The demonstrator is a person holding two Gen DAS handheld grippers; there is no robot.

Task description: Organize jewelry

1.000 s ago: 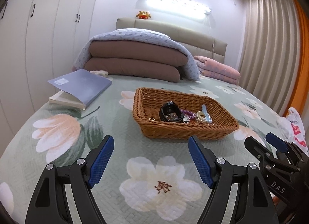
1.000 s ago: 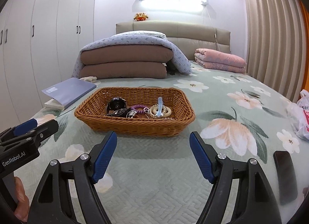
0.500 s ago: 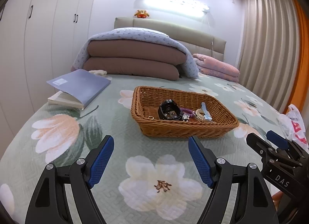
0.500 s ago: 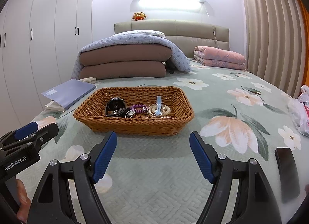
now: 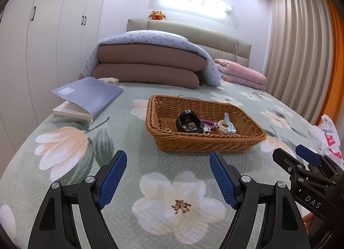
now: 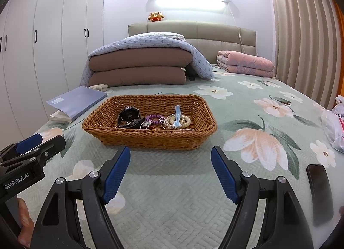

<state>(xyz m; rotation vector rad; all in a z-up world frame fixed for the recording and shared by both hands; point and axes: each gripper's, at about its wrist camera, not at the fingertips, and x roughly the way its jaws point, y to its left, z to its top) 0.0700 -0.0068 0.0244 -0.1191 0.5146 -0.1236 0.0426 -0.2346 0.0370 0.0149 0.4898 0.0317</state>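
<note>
A brown wicker basket (image 5: 206,143) (image 6: 150,139) sits on the floral bedspread. In it lie a black watch (image 5: 187,121) (image 6: 128,116), a purple coil bracelet (image 5: 208,123) (image 6: 153,119), a beige coil bracelet (image 6: 185,121), a light blue clip (image 5: 229,120) (image 6: 177,115) and a small ring (image 5: 167,129). My left gripper (image 5: 167,173) is open and empty, short of the basket's near side. My right gripper (image 6: 171,169) is open and empty, also short of the basket. Each gripper shows at the edge of the other's view.
A blue folder on a book (image 5: 86,96) (image 6: 75,101) lies to the left. Folded brown and pink quilts (image 6: 137,68) are stacked by the headboard. A black phone (image 6: 319,193) and a white plastic bag (image 5: 329,137) lie to the right. Wardrobes line the left wall.
Both grippers have tilted and shifted slightly, so the basket sits a little differently in each view. Nothing in the basket has moved, and both grippers stay open.
</note>
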